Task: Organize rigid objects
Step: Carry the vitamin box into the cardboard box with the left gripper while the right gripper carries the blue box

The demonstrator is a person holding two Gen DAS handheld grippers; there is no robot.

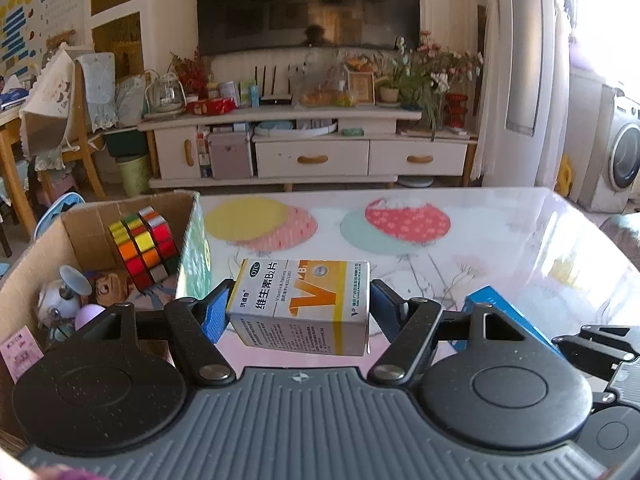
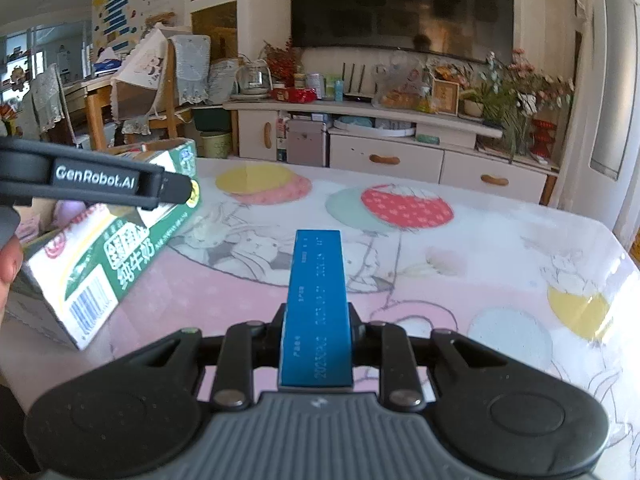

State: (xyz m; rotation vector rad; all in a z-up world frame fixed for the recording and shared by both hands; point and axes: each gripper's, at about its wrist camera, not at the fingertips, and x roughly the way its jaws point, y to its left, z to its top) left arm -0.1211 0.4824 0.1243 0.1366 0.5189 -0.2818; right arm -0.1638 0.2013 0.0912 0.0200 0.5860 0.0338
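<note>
Cardboard box (image 1: 48,248) holding a colour cube (image 1: 144,246) and what may be toys sits left of the left gripper (image 1: 298,306) clamping a crosswise vitamin carton (image 1: 304,300) above the table (image 1: 500,240), while the right gripper (image 2: 316,332) pinches a slim blue box (image 2: 317,300) pointing forward.

Bright right-side daylight, washed-out glare, fisheye-bent edges.

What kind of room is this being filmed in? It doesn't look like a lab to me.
Most likely a home living room. A large television hangs above a low white cabinet with drawers crowded with flowers, and a washing machine stands at the right. The work goes on at a table with a cartoon-print cover.
</note>
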